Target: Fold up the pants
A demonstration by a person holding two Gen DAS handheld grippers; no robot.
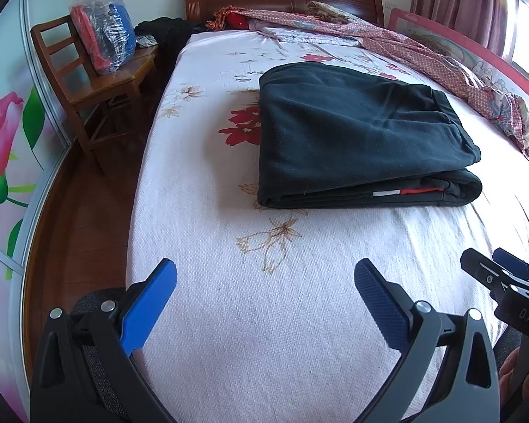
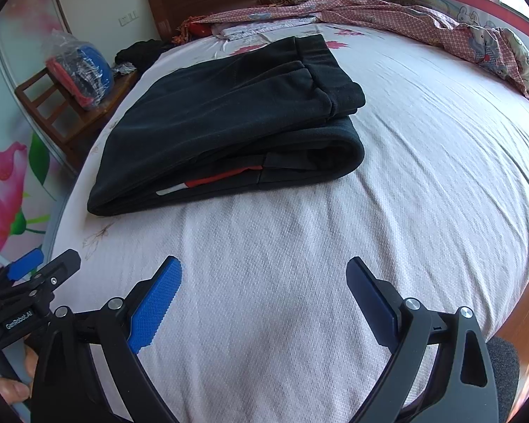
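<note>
The pants (image 1: 356, 134) lie folded in a flat stack on the bed (image 1: 264, 317), a red-and-white stripe visible at the near edge. The left gripper (image 1: 264, 282) and right gripper (image 2: 263, 278) hover over bare sheet short of the pants, jaws spread wide and empty.

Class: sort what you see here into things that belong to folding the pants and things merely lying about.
Job: folded dark pants, left gripper, right gripper, both open.

Lying about: wooden chair, plastic-wrapped bundle, pink patterned quilt, black clothes heap.
</note>
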